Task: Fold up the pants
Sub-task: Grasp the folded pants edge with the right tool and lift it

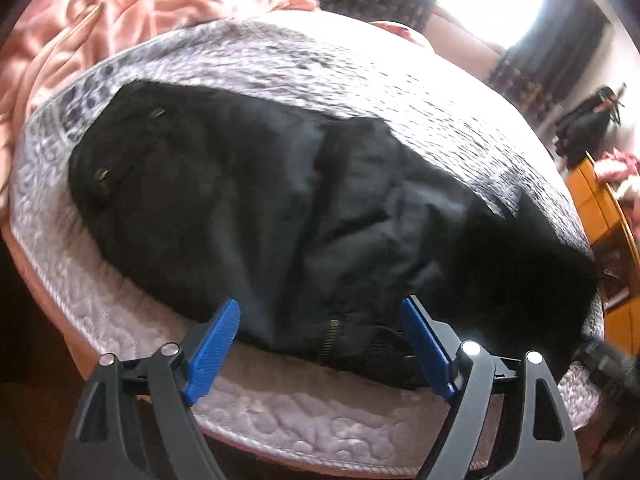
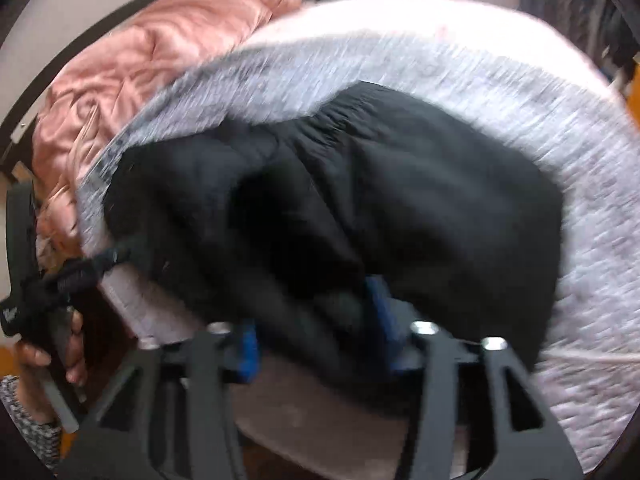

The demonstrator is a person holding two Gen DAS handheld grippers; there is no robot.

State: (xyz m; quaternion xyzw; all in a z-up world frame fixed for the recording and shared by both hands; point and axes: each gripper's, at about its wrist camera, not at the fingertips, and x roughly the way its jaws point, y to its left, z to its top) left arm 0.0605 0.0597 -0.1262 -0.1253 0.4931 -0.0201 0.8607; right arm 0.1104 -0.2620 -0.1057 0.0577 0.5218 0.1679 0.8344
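Note:
Black pants (image 1: 280, 200) lie in a bunched, partly folded heap on a pale quilted bed cover (image 1: 320, 60). A zipper shows at their near edge. My left gripper (image 1: 322, 314) hovers over that near edge, open wide, with its blue pads on either side of the zipper area and not pressing on the cloth. In the blurred right wrist view the pants (image 2: 420, 200) show a gathered waistband at the top. My right gripper (image 2: 316, 330) has its blue pads apart, and black cloth lies loose between and over them.
A pink satin blanket (image 1: 120, 8) is piled at the back left of the bed. Orange furniture (image 1: 600, 208) and a black bag (image 1: 588, 128) stand to the right. A hand (image 2: 74, 340) holds a black handle at the left edge. The bed's near edge runs just below the grippers.

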